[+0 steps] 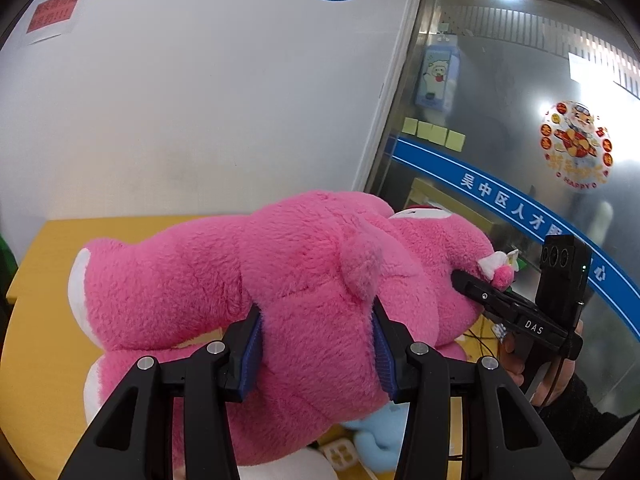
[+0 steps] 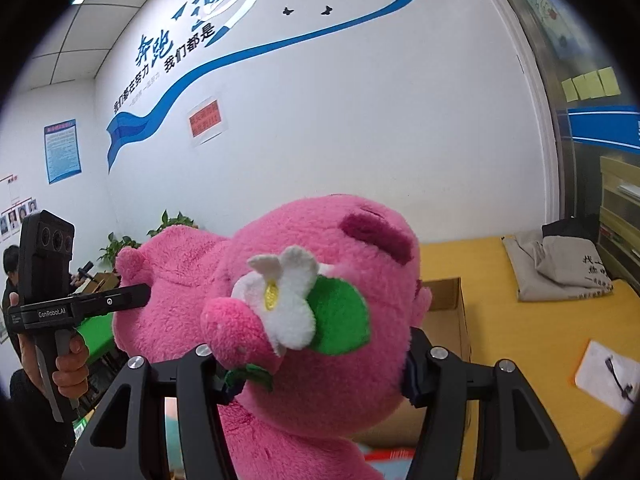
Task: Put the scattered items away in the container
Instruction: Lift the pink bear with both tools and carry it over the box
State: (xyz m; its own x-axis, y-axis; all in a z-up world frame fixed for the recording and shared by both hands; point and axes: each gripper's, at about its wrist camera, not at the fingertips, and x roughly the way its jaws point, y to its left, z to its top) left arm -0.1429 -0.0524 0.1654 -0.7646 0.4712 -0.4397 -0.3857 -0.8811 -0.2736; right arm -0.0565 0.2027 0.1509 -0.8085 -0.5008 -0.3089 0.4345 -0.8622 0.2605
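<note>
A big pink plush bear [image 1: 280, 276] is held up in the air between both grippers. My left gripper [image 1: 316, 356] is shut on its body, the blue pads pressed into the fur. My right gripper [image 2: 316, 376] is shut on the bear's head [image 2: 340, 320], near the white flower [image 2: 286, 300] with a green leaf by its ear. The right gripper also shows in the left wrist view [image 1: 500, 304], at the head. The left gripper also shows in the right wrist view [image 2: 132, 296], at the body. An open cardboard box [image 2: 452, 312] stands behind the bear on the yellow table [image 2: 520, 340].
A blue plush [image 1: 372, 440] and a white plush lie below the bear. Folded grey cloth bags [image 2: 560, 272] and a white packet [image 2: 604, 376] lie on the yellow table. A white wall is behind and a glass door [image 1: 520, 120] to the right. A person [image 2: 10, 268] stands at the far left.
</note>
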